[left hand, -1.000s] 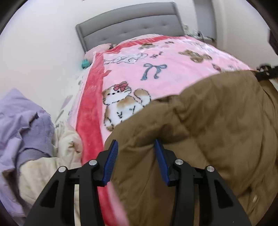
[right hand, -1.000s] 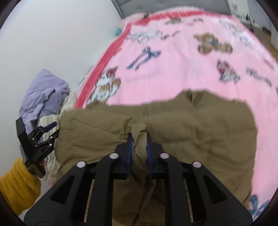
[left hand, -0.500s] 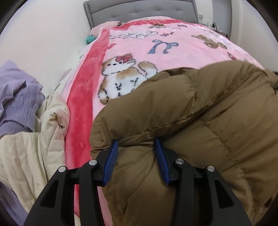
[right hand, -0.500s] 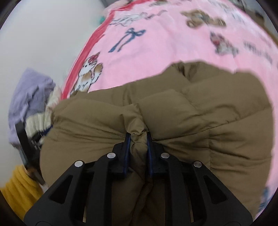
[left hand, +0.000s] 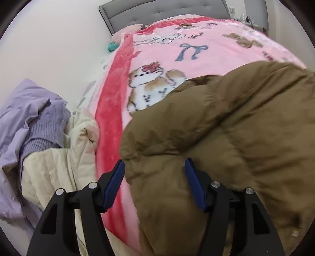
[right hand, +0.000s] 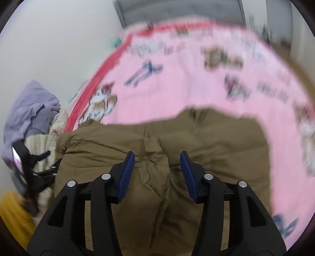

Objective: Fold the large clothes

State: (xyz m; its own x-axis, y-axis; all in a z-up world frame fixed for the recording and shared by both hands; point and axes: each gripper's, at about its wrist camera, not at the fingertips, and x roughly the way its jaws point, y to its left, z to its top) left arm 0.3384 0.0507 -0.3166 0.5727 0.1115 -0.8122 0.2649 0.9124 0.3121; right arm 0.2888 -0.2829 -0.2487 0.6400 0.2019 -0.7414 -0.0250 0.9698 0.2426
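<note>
A brown puffer jacket [left hand: 226, 137] lies folded over on the pink blanket [left hand: 196, 65] at the near end of the bed; it also shows in the right wrist view [right hand: 196, 149]. My left gripper [left hand: 154, 178] is open, its jaws wide apart just above the jacket's near left corner. My right gripper [right hand: 157, 171] is open above a bunched ridge in the middle of the jacket [right hand: 155, 169]. The left gripper also appears at the left edge of the right wrist view [right hand: 39, 167]. The right wrist view is blurred.
A pile of clothes lies left of the bed: a lilac garment [left hand: 29, 122] and a cream quilted one [left hand: 59, 165]. A grey headboard [left hand: 163, 13] stands at the far end. A white wall [left hand: 55, 49] runs along the left. A yellow sleeve [right hand: 13, 214] shows bottom left.
My right gripper has opened and let go of the jacket's bunched ridge. The left gripper has pulled back slightly and stays open. The jacket now lies flatter on the blanket.
</note>
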